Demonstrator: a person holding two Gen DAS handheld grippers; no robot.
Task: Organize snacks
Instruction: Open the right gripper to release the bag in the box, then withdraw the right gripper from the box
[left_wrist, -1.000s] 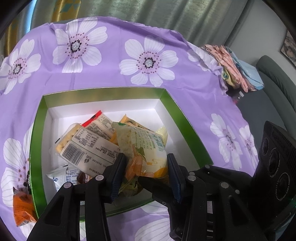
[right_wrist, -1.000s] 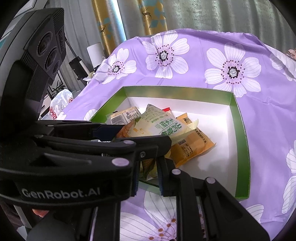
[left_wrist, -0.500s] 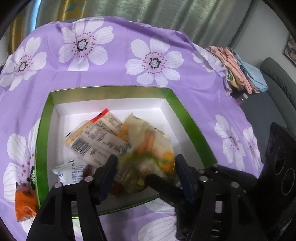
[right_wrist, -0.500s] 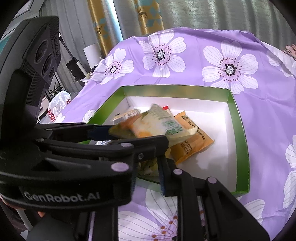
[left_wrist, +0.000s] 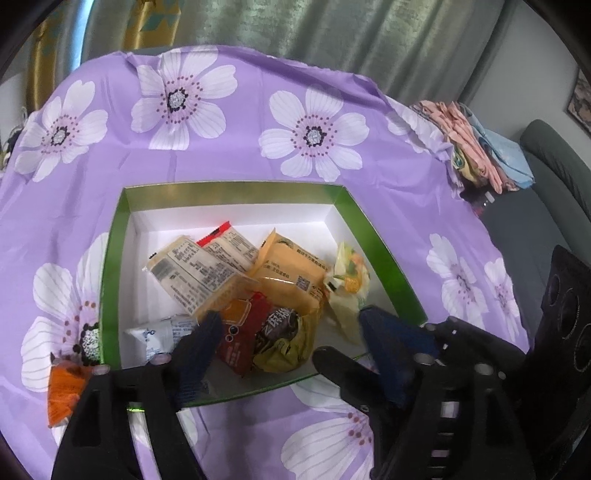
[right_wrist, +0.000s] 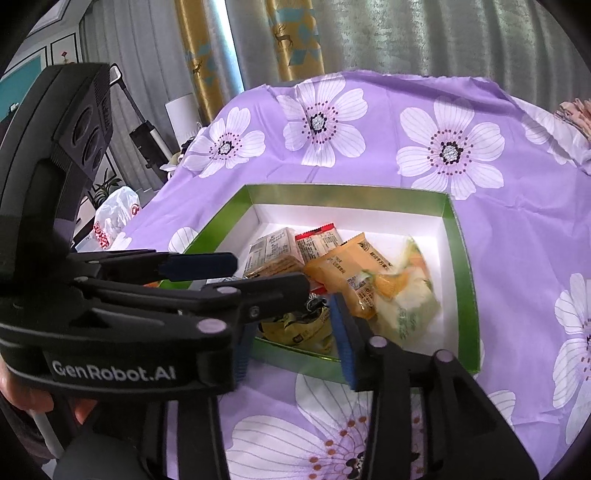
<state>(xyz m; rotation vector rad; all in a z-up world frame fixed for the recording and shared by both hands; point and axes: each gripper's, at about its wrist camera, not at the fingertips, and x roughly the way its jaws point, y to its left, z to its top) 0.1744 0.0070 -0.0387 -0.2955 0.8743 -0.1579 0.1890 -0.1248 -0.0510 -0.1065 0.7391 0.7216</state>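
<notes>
Crinkly film packets, light, soft and slippery, are heaped in the green box (left_wrist: 114, 266), the pale packet (left_wrist: 349, 278) at its right, best pinched by a sealed edge, while left gripper (left_wrist: 286, 328) and right gripper (right_wrist: 291, 332) are opening, empty.

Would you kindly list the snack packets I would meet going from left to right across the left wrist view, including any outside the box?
Orange packet on the cloth → white packet → red packet → dark brown-and-yellow packet → pale green packet.
</notes>
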